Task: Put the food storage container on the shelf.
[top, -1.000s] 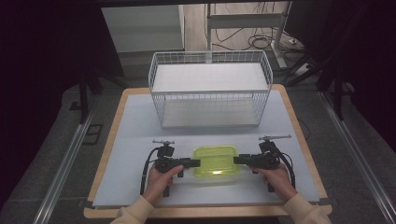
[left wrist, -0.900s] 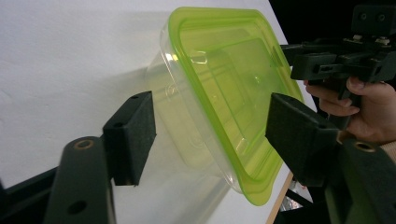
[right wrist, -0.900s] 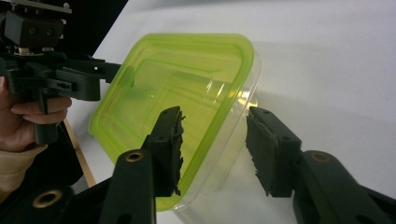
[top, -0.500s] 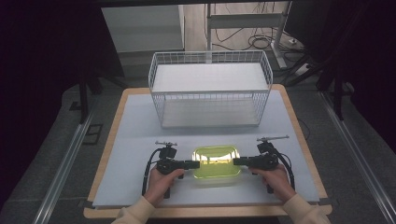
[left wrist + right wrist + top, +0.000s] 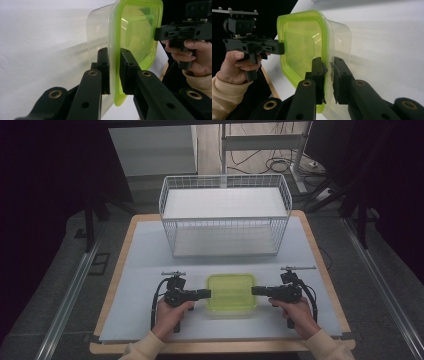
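Things counted: one clear plastic box with a lime-green lid (image 5: 231, 292), one white wire basket (image 5: 225, 215), two black grippers. Box sits low in the middle of the high view, on the pale table (image 5: 140, 285), squarish with rounded corners, lid translucent over see-through walls. Left gripper (image 5: 205, 294) clamps the lid rim at its left edge; right gripper (image 5: 256, 291), jaws just closing, pinches the right rim.

Wire basket (image 5: 225, 215): on the bench (image 5: 135, 285), at its far side.
Lidded container (image 5: 231, 291): on the bench, before the basket, near the front edge.
Left gripper (image 5: 202, 294): at the container's left rim.
Right gripper (image 5: 257, 291): at its right rim.
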Tool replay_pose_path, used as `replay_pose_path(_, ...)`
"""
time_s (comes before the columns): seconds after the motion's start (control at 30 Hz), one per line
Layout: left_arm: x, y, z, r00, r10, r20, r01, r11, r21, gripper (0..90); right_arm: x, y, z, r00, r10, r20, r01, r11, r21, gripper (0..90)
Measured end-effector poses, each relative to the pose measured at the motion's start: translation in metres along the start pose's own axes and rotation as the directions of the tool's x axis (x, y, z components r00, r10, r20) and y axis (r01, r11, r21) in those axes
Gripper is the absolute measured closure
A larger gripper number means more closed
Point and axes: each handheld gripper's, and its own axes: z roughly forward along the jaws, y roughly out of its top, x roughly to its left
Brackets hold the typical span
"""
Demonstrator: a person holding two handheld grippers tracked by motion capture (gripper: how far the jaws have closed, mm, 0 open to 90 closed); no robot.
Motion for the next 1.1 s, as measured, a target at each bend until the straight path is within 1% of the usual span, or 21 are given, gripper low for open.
replay_pose_path(0.03,-0.001,0.0,-0.001,1.0,-0.003,0.003,0.003,1.0,-0.005,80.2,0.0,0.0,0.0,1.0,-0.002,-0.003,0.002,1.0,-0.003,80.3)
replay_pose_path(0.17,-0.004,0.001,-0.005,0.9998,0.019,-0.002,-0.019,0.9997,-0.013,80.2,0.003,0.001,-0.002,0.9996,-0.026,-0.009,0.026,0.999,-0.02,80.3)
replay_pose_path(0.23,-0.005,0.001,-0.006,0.9998,0.017,0.003,-0.017,0.9997,-0.017,80.2,0.005,0.001,-0.002,0.9992,-0.04,-0.006,0.04,0.999,-0.027,80.3)
replay_pose_path(0.47,-0.008,0.002,-0.009,0.9995,0.031,0.007,-0.031,0.9992,-0.025,80.2,0.008,0.002,-0.005,0.9976,-0.069,-0.009,0.068,0.997,-0.046,80.3)
replay_pose_path(0.63,-0.011,0.004,-0.012,0.999,0.044,0.004,-0.044,0.9985,-0.033,80.1,0.01,0.002,-0.006,0.997,-0.076,-0.01,0.076,0.996,-0.055,80.3)
replay_pose_path(1.1,-0.015,0.008,-0.018,0.9984,0.057,0.006,-0.057,0.9972,-0.048,80.2,0.017,0.005,-0.008,0.9942,-0.107,-0.008,0.106,0.991,-0.083,80.5)
